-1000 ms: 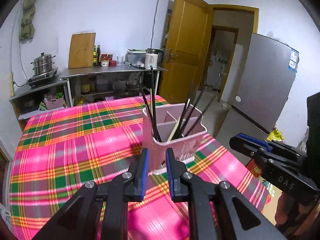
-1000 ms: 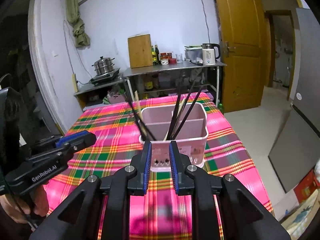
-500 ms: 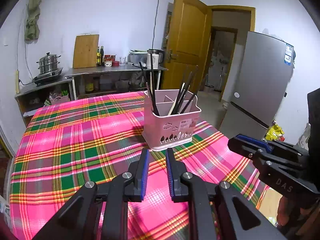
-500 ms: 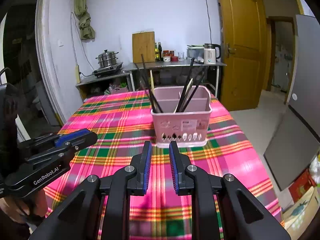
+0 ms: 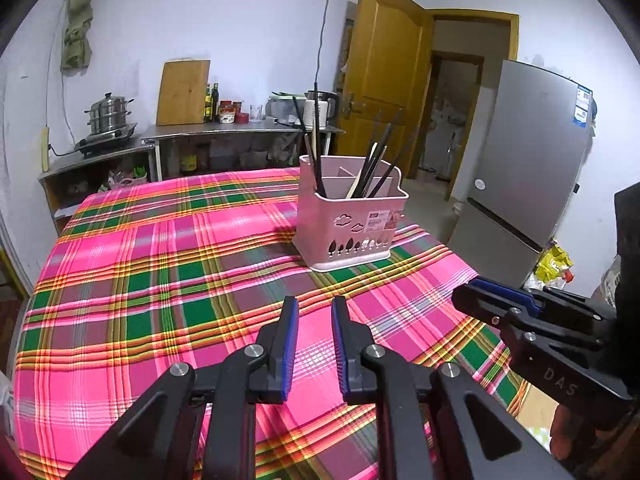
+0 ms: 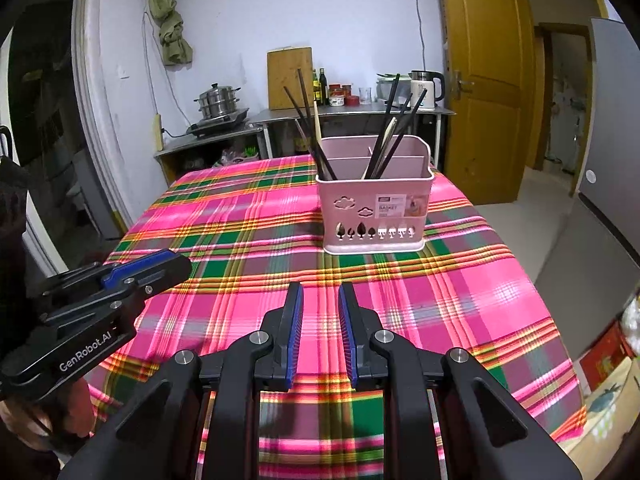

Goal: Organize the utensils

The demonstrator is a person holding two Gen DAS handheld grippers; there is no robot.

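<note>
Pink utensil caddy stands upright on a table under a pink-green plaid cloth, toward the cloth's far right part. Behind the caddy: steel counter against the white wall with a wooden cutting board, bottles and jars, a white electric kettle; left of the counter a stacked steel steamer pot on a burner. Right of the caddy, an ochre door; a grey fridge shows in the left wrist view. Cloth between caddy and both grippers lies bare, nothing in the way. Caddy: divided into compartments, cloud and tree cutouts on the front, a label at upper right. Black chopsticks lean in its left end, more dark ones with a pale one lean in the middle-right section. Left gripper and right gripper hover over the near cloth, well apart from the caddy, jaws a narrow gap apart, nothing between them.
</note>
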